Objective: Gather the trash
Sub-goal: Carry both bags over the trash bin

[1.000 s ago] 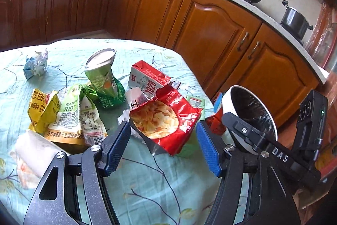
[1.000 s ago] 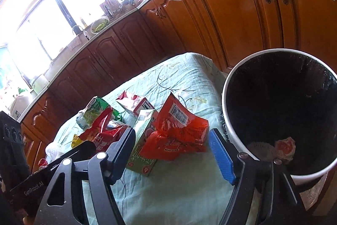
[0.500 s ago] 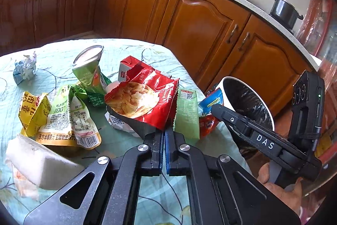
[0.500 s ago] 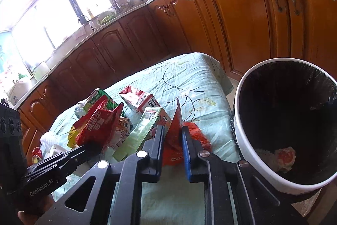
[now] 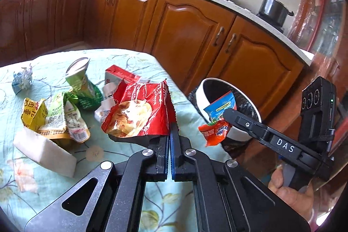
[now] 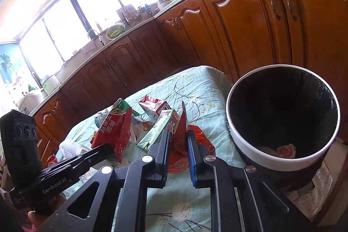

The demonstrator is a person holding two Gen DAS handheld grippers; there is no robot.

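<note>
A crinkled red chip bag [image 5: 139, 110] of glossy foil, printed with pale chips, is pinched at its lower edge by the left claw [image 5: 170, 134], whose two fingers are pressed almost together on it; the bag is held just above and ahead of the fingertips, lifted off the table [image 5: 108, 166], which is covered by a soft mint cloth with a floral print. A smaller wrapper [image 6: 180, 134], red and shiny with a blue end, is clamped between the fingers of the right claw [image 6: 177, 140] and stands up between them as a thin folded sheet; in the left wrist view the same wrapper [image 5: 217, 121] is seen hanging from the claw tip, in front of the rim of the bin [image 5: 202, 90]. The bin [image 6: 261, 158] is round, with a smooth white rim and a black liner, and sits just right of the right claw, beside the table edge; some crumpled scraps lie at its bottom. Left of the left claw a flattened yellow-and-green pouch [image 5: 54, 121], a white block [image 5: 43, 149] and a crushed green cup [image 5: 82, 88] are spread on the cloth, and a red carton [image 5: 121, 77] lies beyond the chip bag. A green carton [image 6: 158, 129] lies just left of the right claw's fingers.
</note>
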